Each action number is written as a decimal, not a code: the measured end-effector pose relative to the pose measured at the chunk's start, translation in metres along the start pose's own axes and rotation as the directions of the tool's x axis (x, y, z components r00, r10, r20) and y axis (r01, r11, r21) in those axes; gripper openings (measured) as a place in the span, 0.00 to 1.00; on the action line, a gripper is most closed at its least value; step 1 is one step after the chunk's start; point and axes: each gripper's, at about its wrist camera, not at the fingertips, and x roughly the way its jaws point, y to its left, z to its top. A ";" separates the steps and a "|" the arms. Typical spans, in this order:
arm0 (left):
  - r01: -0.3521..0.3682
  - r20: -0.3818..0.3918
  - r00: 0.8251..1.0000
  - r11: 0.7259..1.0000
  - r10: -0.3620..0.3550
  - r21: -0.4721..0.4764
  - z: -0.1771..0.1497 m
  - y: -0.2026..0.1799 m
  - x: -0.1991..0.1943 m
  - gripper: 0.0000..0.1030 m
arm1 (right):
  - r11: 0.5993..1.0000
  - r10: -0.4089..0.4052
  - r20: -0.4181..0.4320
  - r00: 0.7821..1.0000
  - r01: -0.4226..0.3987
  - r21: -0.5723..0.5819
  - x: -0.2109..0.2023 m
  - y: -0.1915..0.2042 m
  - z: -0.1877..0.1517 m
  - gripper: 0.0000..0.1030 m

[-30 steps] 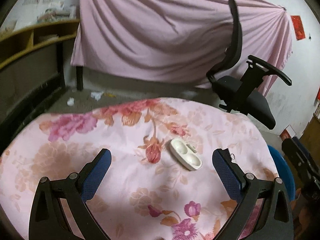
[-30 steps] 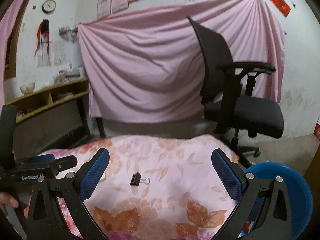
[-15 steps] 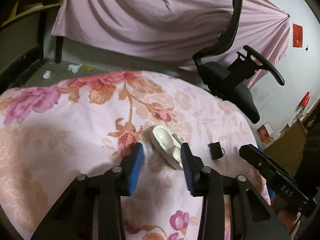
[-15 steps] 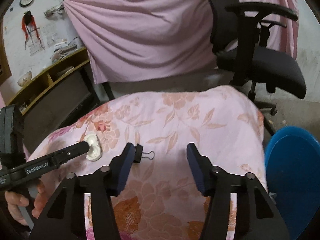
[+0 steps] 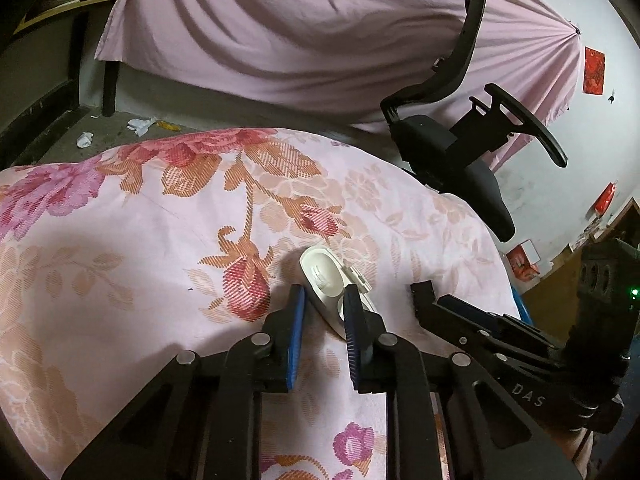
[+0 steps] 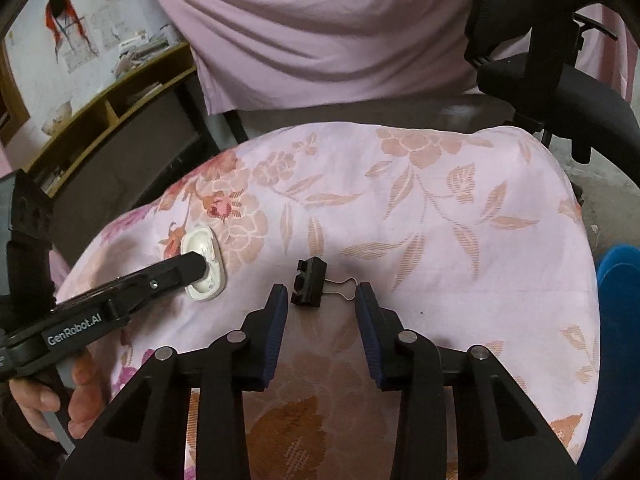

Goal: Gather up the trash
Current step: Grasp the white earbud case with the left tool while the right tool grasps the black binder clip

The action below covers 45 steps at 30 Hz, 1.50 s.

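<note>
A white oval case point(image 5: 322, 276) lies on the floral pink cloth point(image 5: 140, 248). My left gripper point(image 5: 324, 304) has it between its blue pads; the jaws are closing and the pads touch its sides. The right wrist view shows this gripper point(image 6: 196, 268) from the side, tip on the case point(image 6: 200, 246). A black binder clip point(image 6: 308, 282) lies just ahead of my right gripper point(image 6: 320, 300), level with its fingertips and untouched. Those jaws are closing too, with a gap on each side of the clip. The right gripper point(image 5: 424, 294) reaches in at the left wrist view's right side.
A black office chair point(image 5: 452, 152) stands beyond the cloth's far edge. A blue bin point(image 6: 616, 320) sits low at the right. Paper scraps point(image 5: 140, 124) lie on the floor at the back left. A pink drape point(image 5: 320, 32) hangs behind, and a wooden shelf point(image 6: 120, 96) stands left.
Both grippers sank toward the cloth and tilted down. Their jaws went from wide to narrow. The left came around the white case, the right came up to the binder clip.
</note>
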 end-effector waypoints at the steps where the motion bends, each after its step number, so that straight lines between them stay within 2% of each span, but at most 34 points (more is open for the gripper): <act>1: 0.001 0.001 1.000 1.000 -0.001 0.001 0.000 0.000 0.000 0.15 | 1.000 -0.005 -0.002 1.000 0.005 -0.006 0.000 0.001 0.000 0.24; 4: 0.004 0.002 1.000 1.000 -0.004 0.004 -0.001 -0.001 0.000 0.13 | 1.000 -0.002 -0.009 1.000 0.002 -0.021 0.002 0.004 0.000 0.12; 11: 0.019 0.011 1.000 1.000 -0.019 -0.001 -0.004 -0.001 -0.001 0.11 | 1.000 0.007 -0.003 1.000 -0.007 -0.019 0.000 0.005 0.000 0.12; 12: 0.023 0.013 1.000 1.000 -0.023 -0.005 -0.004 0.000 -0.001 0.11 | 1.000 0.008 0.000 1.000 -0.008 -0.017 -0.001 0.005 0.000 0.09; 22: 0.061 0.030 0.998 0.998 -0.060 -0.033 -0.004 0.007 -0.007 0.08 | 1.000 0.012 0.014 1.000 -0.011 -0.015 -0.003 0.001 0.001 0.08; 29: 0.087 0.054 0.995 0.995 -0.084 -0.050 -0.006 0.012 -0.014 0.07 | 1.000 -0.001 0.071 0.997 0.002 -0.022 -0.014 0.002 0.000 0.08; 38: 0.102 0.069 0.993 0.993 -0.097 -0.065 -0.006 0.019 -0.021 0.07 | 1.000 -0.022 0.097 0.995 0.023 -0.014 -0.018 0.003 0.001 0.08; 41: 0.102 0.064 0.993 0.993 -0.098 -0.066 -0.006 0.021 -0.022 0.07 | 1.000 -0.017 0.072 0.997 0.017 -0.001 -0.013 -0.001 0.003 0.11; 42: 0.100 0.062 0.993 0.993 -0.096 -0.065 -0.005 0.020 -0.021 0.07 | 1.000 -0.018 0.065 0.998 0.018 0.003 -0.013 -0.001 0.002 0.16; 43: 0.098 0.059 0.994 0.993 -0.094 -0.064 -0.006 0.020 -0.021 0.07 | 1.000 -0.018 0.059 0.998 0.018 0.007 -0.012 -0.002 0.002 0.27; 45: 0.096 0.056 0.994 0.993 -0.092 -0.062 -0.005 0.020 -0.021 0.07 | 1.000 -0.012 0.054 0.998 0.012 0.006 -0.011 -0.003 0.003 0.32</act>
